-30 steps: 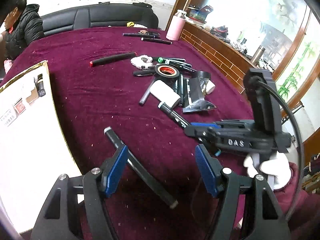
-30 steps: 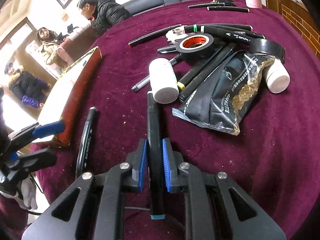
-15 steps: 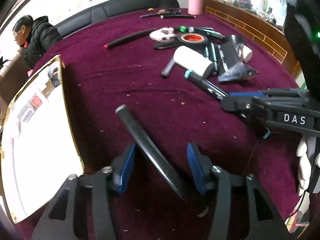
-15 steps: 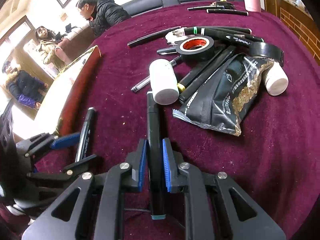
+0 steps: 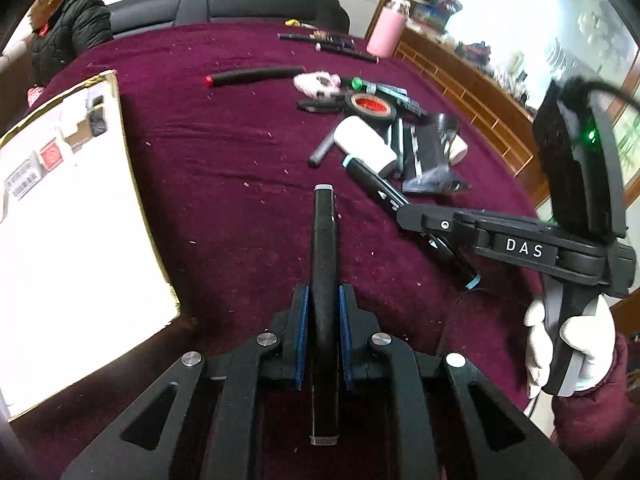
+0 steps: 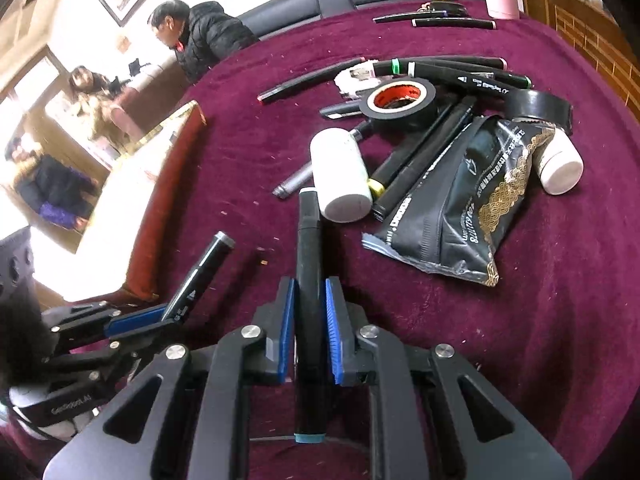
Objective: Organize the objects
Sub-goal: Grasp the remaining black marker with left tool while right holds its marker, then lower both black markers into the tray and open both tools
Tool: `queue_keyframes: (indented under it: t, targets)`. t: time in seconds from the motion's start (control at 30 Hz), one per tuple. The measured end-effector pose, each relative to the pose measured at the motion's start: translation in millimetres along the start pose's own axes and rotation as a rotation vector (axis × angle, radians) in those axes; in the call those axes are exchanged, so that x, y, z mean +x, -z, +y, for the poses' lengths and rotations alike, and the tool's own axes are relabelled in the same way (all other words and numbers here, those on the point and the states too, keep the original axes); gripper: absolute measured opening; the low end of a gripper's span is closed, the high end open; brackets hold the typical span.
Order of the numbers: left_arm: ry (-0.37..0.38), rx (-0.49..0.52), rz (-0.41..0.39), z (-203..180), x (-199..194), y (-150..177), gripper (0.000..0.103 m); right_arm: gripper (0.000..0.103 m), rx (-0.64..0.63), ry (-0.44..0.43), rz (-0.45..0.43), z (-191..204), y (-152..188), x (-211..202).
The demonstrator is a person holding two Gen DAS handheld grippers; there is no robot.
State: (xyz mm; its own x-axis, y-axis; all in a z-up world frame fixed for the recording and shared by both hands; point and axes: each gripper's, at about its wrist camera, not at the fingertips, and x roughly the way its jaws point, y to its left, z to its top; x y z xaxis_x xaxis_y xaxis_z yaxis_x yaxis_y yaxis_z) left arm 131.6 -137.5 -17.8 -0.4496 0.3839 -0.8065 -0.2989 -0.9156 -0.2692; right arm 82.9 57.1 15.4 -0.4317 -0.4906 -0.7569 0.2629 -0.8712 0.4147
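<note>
My left gripper (image 5: pixel 324 300) is shut on a black marker with a grey cap (image 5: pixel 325 240), which points away along the fingers. It also shows in the right wrist view (image 6: pixel 200 276), gripped at the lower left. My right gripper (image 6: pixel 307 292) is shut on a black marker with a teal end (image 6: pixel 308 248); in the left wrist view this marker (image 5: pixel 372 184) sticks out of the right gripper (image 5: pixel 404 212). Beyond lies a pile: a white bottle (image 6: pixel 340 176), black tape roll with a red core (image 6: pixel 400 100), black pouch (image 6: pixel 460 200), several markers.
A maroon cloth covers the table (image 5: pixel 224 152). A white box with a gold edge (image 5: pixel 64 208) lies at the left. A pink bottle (image 5: pixel 386 34) stands at the far edge. A second white bottle (image 6: pixel 558 164) and a plain black tape roll (image 6: pixel 540 106) lie right. People sit behind.
My left gripper has lined up with the grey-capped marker and shut on it; it was open a second ago. My right gripper still holds its marker, hardly moved.
</note>
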Motion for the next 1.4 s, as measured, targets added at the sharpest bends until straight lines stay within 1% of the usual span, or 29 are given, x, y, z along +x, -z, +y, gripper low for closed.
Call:
queue_keyframes:
  t: [0.07,0.23,0.37,0.43,0.53,0.7,0.83,1.0,1.1,1.2,1.27,1.3,1.33,1.37,1.4]
  targets:
    - [0.028,-0.031,-0.034,6,-14,-2,0.011,0.013,0.018,-0.038,-0.010,2,-2,-6]
    - [0.058,-0.111,-0.118,33,-48,-11,0.011,0.013,0.026,-0.109,-0.031,20,-14,-17]
    - [0.039,-0.200,-0.172,71,-73,-20,0.011,0.013,0.007,-0.185,-0.028,50,-33,-14]
    - [0.022,-0.248,-0.188,95,-81,-24,0.011,0.013,-0.010,-0.216,-0.021,69,-44,-7]
    - [0.003,-0.318,-0.198,127,-84,-31,0.011,0.013,-0.026,-0.257,0.001,96,-59,11]
    - [-0.051,-0.382,-0.201,166,-78,-44,0.011,0.014,-0.012,-0.308,0.073,136,-82,60]
    - [-0.067,-0.437,-0.176,190,-57,-53,0.011,0.014,0.009,-0.285,0.118,160,-92,101]
    - [-0.037,-0.496,-0.129,207,-29,-56,0.011,0.014,0.031,-0.216,0.154,174,-96,141]
    - [-0.023,-0.507,-0.114,207,-18,-56,0.011,0.014,0.029,-0.172,0.164,176,-95,154]
    - [-0.010,-0.519,-0.094,209,-11,-56,0.011,0.014,0.034,-0.147,0.172,174,-94,163]
    - [-0.005,-0.518,-0.095,209,-12,-55,0.012,0.014,0.031,-0.137,0.163,175,-95,163]
    - [-0.008,-0.513,-0.098,208,-13,-55,0.013,0.014,0.026,-0.127,0.160,177,-95,162]
    - [-0.009,-0.509,-0.099,207,-14,-55,0.017,0.015,0.022,-0.113,0.154,179,-95,162]
    - [-0.015,-0.506,-0.097,206,-15,-55,0.027,0.017,0.018,-0.098,0.148,180,-95,162]
    - [-0.023,-0.501,-0.095,206,-15,-55,0.034,0.020,0.016,-0.097,0.145,180,-96,163]
